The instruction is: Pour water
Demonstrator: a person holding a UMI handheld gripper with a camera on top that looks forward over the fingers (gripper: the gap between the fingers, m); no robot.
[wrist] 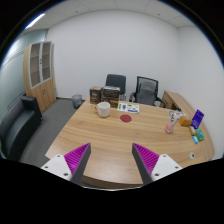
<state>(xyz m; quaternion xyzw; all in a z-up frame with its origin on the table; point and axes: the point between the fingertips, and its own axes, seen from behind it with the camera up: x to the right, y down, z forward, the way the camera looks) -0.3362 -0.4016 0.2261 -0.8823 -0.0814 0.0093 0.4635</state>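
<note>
While hovering over the near edge of the table [95, 140], gripper [110, 160] gaping wide, holding nothing, pads [76, 158] well apart. Facing across the table toward a white cup [103, 109], ahead and slightly left, standing upright. Past the cup, lying a red coaster [127, 118]; farther right, an orange bottle [172, 119]. Reading no labels.

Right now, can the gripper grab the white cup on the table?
Probably not yet. The gripper is open and holds nothing, and the white cup stands far beyond its fingers across bare table. Nothing blocks the path, so moving forward should bring it within reach.
</note>
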